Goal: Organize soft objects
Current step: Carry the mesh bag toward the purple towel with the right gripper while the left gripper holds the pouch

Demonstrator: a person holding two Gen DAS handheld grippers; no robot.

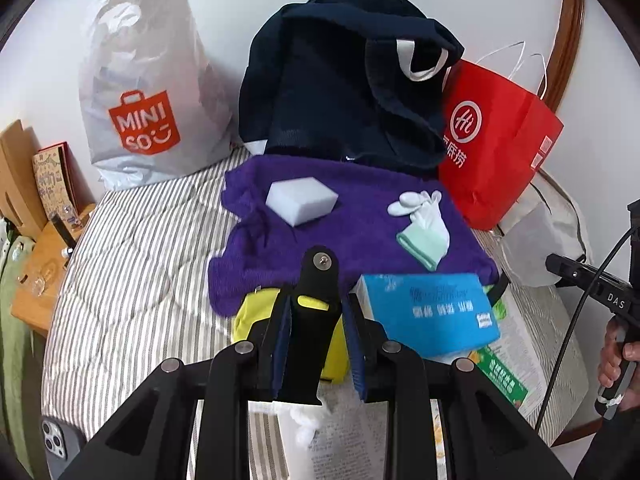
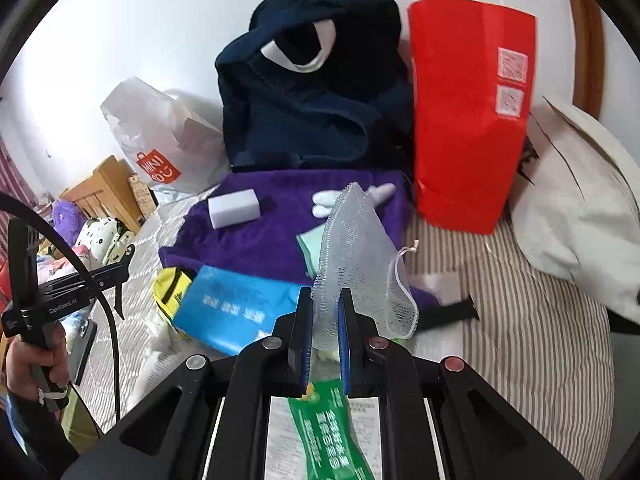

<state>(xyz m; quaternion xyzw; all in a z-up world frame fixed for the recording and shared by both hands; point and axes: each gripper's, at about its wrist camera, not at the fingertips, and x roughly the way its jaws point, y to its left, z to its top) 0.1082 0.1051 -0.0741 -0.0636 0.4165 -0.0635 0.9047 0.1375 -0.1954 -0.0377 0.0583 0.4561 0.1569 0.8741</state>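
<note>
In the left wrist view my left gripper point(image 1: 316, 308) is shut on a flat black piece point(image 1: 318, 280) with a yellow mark and a rivet. In the right wrist view my right gripper point(image 2: 325, 340) is shut on a white mesh pouch point(image 2: 360, 256) that stands up between its blue pads. Both hang above a purple towel point(image 1: 320, 240) spread on the striped bed. On the towel lie a white sponge block point(image 1: 302, 200) and a white and mint glove point(image 1: 424, 232). A blue tissue pack point(image 1: 432, 312) and a yellow pouch point(image 1: 252, 316) lie at the towel's near edge.
A navy cloth bag point(image 1: 340, 100), a red paper bag point(image 1: 496, 140) and a grey Miniso bag point(image 1: 148, 100) stand against the wall behind the towel. A white cushion point(image 2: 580, 220) lies right of the red bag. A wooden bedside stand point(image 1: 36, 280) is at the left, and a phone point(image 1: 56, 440) lies near.
</note>
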